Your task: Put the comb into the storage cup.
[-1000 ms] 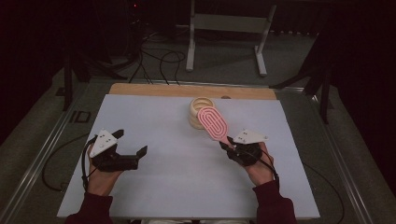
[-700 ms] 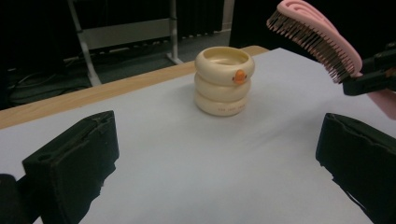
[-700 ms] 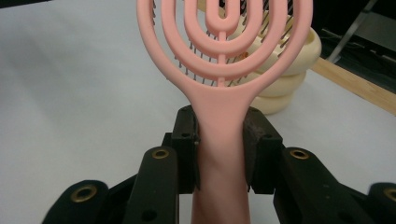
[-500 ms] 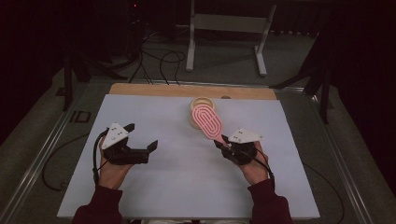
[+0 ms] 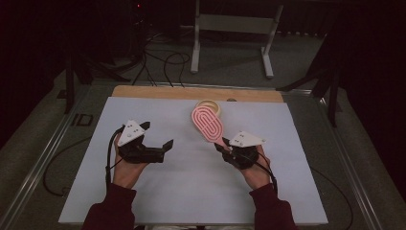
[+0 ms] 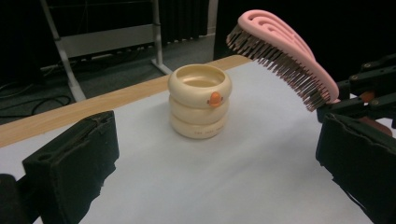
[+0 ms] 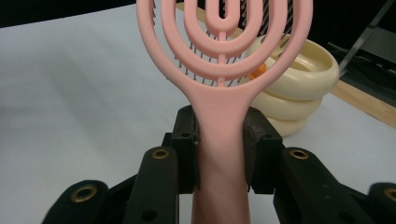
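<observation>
Brush: my right hand-held gripper clamps the pink hairbrush by its handle, head raised over the worktop, bristles down, near the cream ringed cup.
Left hand-held gripper: jaws wide, empty, aimed at the cup.
Change: left has moved inward.
</observation>
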`<state>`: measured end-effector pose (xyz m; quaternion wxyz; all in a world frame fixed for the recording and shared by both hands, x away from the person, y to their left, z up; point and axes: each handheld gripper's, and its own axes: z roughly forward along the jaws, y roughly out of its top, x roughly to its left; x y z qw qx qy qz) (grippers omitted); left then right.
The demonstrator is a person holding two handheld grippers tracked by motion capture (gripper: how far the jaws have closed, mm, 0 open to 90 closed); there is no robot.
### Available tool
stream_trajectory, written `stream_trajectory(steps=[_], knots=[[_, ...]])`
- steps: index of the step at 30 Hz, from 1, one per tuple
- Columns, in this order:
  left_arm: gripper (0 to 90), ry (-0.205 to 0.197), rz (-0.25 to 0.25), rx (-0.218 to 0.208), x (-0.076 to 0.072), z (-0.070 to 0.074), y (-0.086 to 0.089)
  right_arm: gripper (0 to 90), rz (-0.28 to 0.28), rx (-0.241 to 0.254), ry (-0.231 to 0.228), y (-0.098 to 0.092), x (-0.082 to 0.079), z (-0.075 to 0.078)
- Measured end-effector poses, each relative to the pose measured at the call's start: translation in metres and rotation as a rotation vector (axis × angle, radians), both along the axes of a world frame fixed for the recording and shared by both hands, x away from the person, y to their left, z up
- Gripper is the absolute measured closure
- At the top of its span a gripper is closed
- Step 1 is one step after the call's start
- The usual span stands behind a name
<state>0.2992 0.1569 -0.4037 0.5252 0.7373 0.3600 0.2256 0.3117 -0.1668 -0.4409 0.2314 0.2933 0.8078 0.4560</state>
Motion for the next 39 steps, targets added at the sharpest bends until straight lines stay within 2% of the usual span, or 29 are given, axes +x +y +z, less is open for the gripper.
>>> stream_trajectory(steps=[11,14,22,39], knots=[[0.0,0.012,-0.027,-0.012,0.006,0.001,-0.011,69.9,0.021,-0.001,-0.008,0.009,0.001,-0.001],[0.0,0.018,-0.035,-0.012,0.007,0.001,-0.015,69.8,0.014,0.015,-0.001,0.012,0.000,-0.001],[0.0,0.025,-0.059,-0.011,0.010,0.002,-0.024,69.8,0.025,0.015,-0.012,0.017,0.001,-0.002],[0.0,0.039,-0.116,-0.035,0.013,0.002,-0.048,69.8,0.043,0.036,-0.007,0.030,-0.001,-0.007]])
